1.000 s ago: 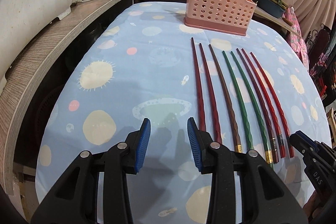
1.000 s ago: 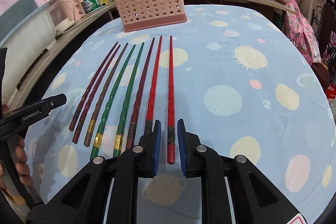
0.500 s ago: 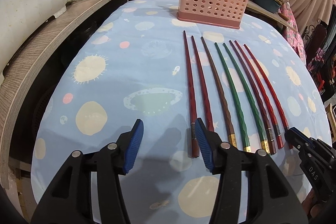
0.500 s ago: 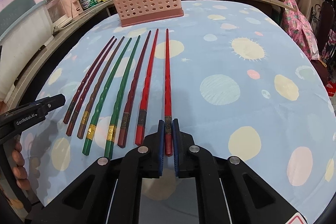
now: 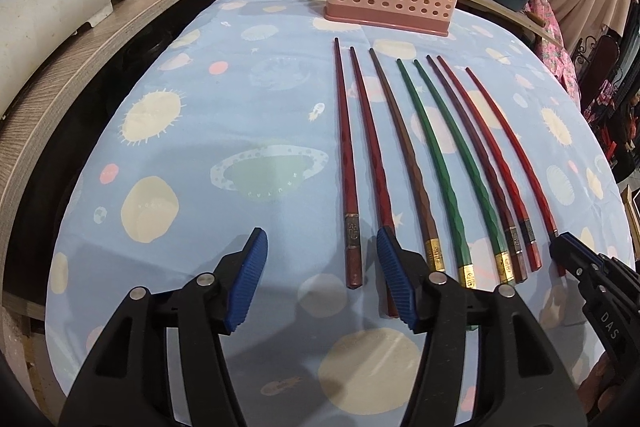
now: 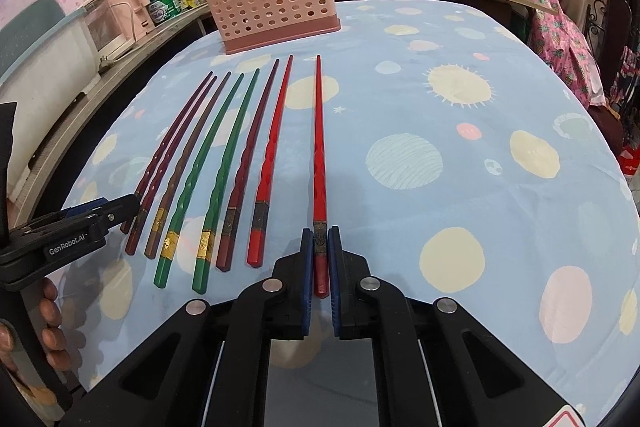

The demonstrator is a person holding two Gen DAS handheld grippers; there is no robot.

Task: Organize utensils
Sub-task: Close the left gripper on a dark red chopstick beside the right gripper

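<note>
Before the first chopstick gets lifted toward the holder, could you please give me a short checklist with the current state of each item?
1. Right gripper shut on the bright red chopstick: ok.
2. Only that one chopstick between its pads: ok.
3. Left gripper open, its jaws just widened, dark red chopstick between them, not pressed: ok.
4. Pink holder upright at the far end of the cloth: ok.
5. Holder compartments free: cannot tell.
</note>
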